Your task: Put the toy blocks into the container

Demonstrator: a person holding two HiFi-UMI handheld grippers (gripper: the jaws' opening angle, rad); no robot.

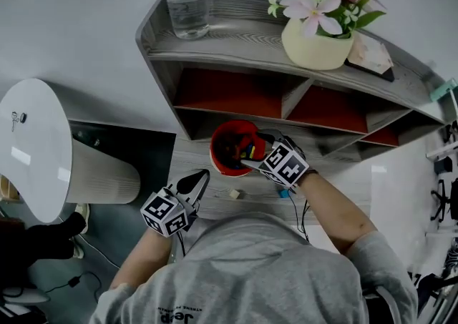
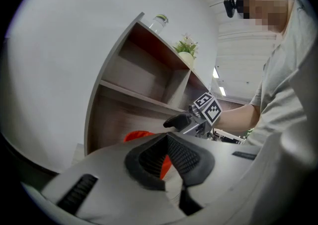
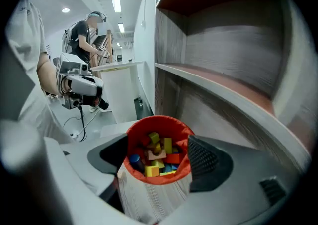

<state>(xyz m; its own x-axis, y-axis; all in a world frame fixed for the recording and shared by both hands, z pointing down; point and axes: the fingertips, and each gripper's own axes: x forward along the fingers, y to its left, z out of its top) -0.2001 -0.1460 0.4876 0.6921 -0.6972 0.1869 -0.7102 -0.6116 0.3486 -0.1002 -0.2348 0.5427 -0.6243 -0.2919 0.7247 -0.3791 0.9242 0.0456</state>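
Red container (image 3: 149, 119) — toy blocks (image 3: 159, 157) inside, mixed colours

Both grippers held out in front: right one wide, left one closed.

The right gripper (image 1: 252, 152) tilts downward and points toward the person's left, its jaws spread far apart with nothing gripped between them; the bare right forearm (image 1: 333, 204) reaches out from a grey sleeve (image 1: 379, 262). The left gripper (image 1: 203, 174) sits nearer the body, about level, its jaws drawn together at the tips and empty. The left forearm (image 1: 143, 254) is tucked close to the chest.
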